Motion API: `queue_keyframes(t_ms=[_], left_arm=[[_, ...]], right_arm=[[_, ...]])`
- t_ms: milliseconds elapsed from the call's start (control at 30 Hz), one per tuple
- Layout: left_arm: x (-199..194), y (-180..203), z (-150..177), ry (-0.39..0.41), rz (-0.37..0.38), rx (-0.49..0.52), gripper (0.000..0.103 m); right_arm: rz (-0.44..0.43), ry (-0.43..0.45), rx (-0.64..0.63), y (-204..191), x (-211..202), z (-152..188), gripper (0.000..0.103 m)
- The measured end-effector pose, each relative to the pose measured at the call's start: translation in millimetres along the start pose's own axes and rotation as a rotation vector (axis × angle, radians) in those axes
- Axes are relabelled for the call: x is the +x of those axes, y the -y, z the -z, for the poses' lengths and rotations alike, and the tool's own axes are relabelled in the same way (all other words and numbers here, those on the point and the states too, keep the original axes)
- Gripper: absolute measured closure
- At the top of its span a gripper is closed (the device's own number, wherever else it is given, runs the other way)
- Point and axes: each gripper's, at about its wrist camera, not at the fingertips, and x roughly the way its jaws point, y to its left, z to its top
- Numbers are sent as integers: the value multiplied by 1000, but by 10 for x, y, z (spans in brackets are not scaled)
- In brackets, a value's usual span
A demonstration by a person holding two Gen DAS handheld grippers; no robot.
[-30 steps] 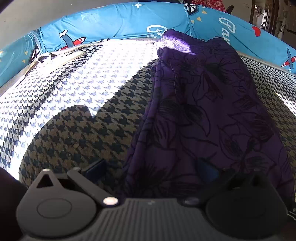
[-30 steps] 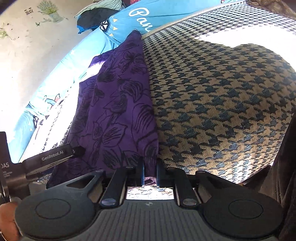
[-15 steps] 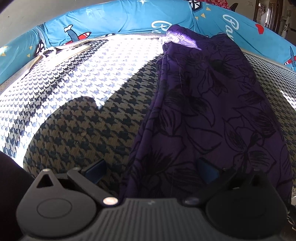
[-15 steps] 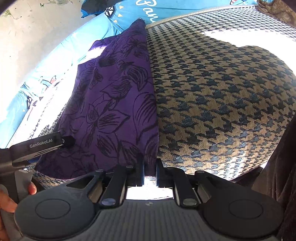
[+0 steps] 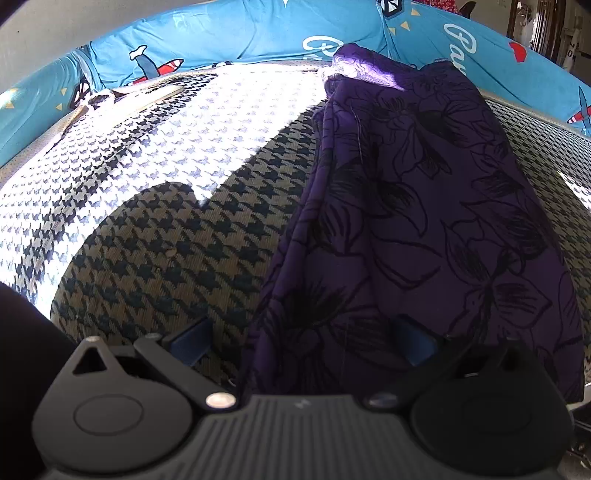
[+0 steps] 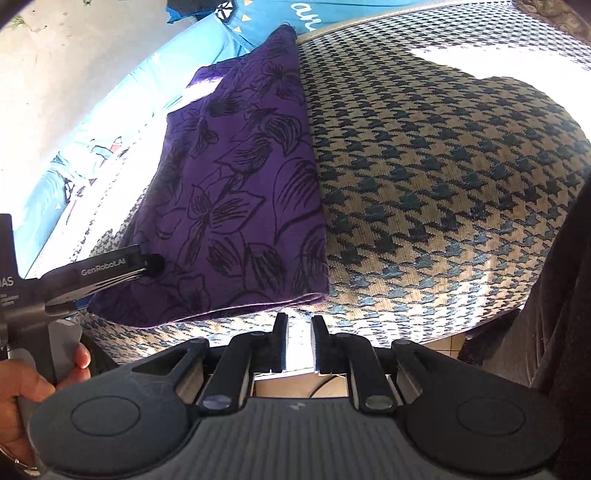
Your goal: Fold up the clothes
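On your left side, the left gripper (image 5: pixel 303 343) stands wide open, with one finger (image 5: pixel 190 341) over the bare houndstooth cover (image 5: pixel 177 236) and the other over the purple floral garment (image 5: pixel 417 221). The cloth only passes between the jaws; they do not pinch it. If you lift now, the garment stays behind, and if you close here you may catch only the loose left edge, so the folded layers can slide apart.

The garment lies as a long, narrow folded strip on the cover, running from the near edge toward the blue printed bedding (image 5: pixel 258 33) at the back.

On your right side, the right gripper (image 6: pixel 298 341) has its jaws narrow and holds nothing; it sits just off the near hem (image 6: pixel 258 306) of the garment. Here the hem lies close to the border of the surface, so a careless pull may drag the cloth over it.

I see no container in either view.
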Motion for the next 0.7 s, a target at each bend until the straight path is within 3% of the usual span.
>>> queue_keyframes(t_ms=[367,700], left_arm=[[-132,66,-51,38,-16,-25,0],[-79,68,-163,73,20,-30,0]], right_arm=[[-163,31,-122,-206,-68,27,90],[-174,62,-173,-237,37,-274,89]])
